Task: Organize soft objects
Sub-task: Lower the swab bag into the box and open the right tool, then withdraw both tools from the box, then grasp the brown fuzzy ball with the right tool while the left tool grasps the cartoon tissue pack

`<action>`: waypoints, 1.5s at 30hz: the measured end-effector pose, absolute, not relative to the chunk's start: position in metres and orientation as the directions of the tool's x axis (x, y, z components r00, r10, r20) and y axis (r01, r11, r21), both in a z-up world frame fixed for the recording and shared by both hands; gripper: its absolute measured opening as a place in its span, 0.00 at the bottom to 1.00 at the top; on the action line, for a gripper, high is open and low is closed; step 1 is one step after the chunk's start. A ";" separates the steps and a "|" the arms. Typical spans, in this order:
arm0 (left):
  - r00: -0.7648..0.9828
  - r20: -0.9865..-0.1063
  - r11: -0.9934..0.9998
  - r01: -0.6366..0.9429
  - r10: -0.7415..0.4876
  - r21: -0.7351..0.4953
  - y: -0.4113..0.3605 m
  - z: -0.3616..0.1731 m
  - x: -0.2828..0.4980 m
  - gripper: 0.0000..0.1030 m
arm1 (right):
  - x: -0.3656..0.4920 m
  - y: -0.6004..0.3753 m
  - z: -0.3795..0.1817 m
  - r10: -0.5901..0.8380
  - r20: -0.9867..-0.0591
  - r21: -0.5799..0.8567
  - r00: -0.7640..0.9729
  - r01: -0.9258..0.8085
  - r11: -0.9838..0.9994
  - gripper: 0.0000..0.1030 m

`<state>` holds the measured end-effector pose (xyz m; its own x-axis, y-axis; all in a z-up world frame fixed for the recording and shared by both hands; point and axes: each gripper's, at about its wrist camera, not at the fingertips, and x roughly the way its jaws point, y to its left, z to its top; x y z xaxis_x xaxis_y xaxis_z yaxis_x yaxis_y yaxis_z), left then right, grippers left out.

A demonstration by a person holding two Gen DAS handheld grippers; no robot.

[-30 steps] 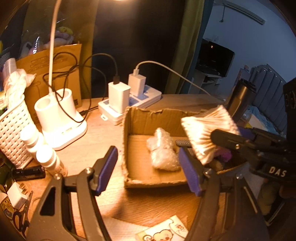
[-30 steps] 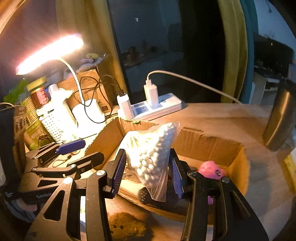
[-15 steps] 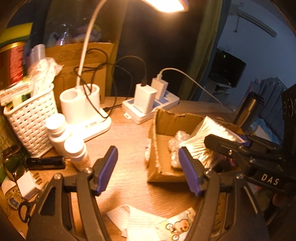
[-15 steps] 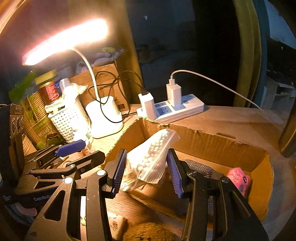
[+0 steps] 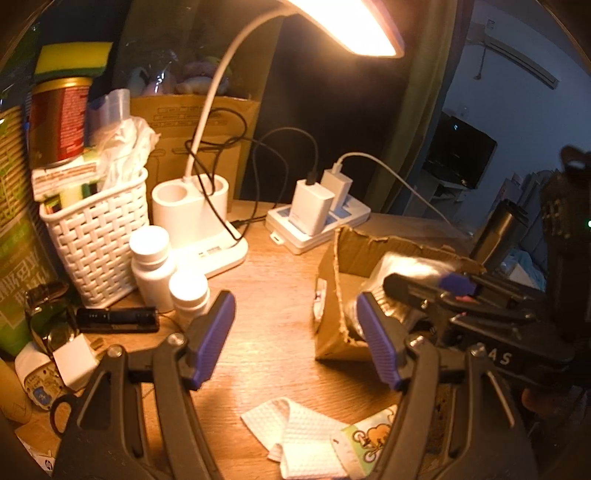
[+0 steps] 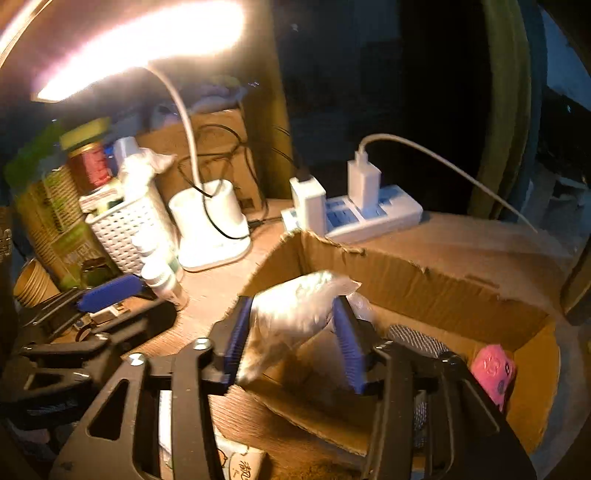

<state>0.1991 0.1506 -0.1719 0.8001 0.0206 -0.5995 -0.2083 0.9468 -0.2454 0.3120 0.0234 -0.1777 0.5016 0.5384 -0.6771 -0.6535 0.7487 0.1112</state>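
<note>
Motion blur smears the clear bag of cotton swabs point(image 6: 295, 310), so whether the pads actually press it can't be told. It sits between the right gripper point(image 6: 291, 339) jaws, over the near corner of the cardboard box point(image 6: 406, 273). Those jaws have just been opening, w/ the bag between them. Pink plush point(image 6: 493, 369) lies in the box, partly cut off by a gripper arm. Left gripper point(image 5: 295, 339): jaws apart, empty, above the desk. Vs 1 s ago, the left view has swung toward the basket point(image 5: 92, 236) & lamp point(image 5: 347, 26).
</note>
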 end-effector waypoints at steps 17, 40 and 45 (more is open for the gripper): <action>0.815 -0.579 0.960 -0.168 0.009 -0.223 0.128 -0.163 0.178 0.67 | 0.275 -0.026 -0.156 0.509 -0.651 0.065 0.563 -0.626 0.777 0.52; 0.815 -0.579 0.972 -0.122 -0.016 -0.199 0.070 -0.167 0.130 0.67 | 0.217 -0.093 -0.167 0.504 -0.647 0.102 0.573 -0.589 0.801 0.59; 0.801 -0.598 0.971 -0.131 -0.014 -0.199 0.068 -0.182 0.120 0.67 | 0.211 -0.087 -0.181 0.504 -0.669 0.104 0.546 -0.603 0.791 0.59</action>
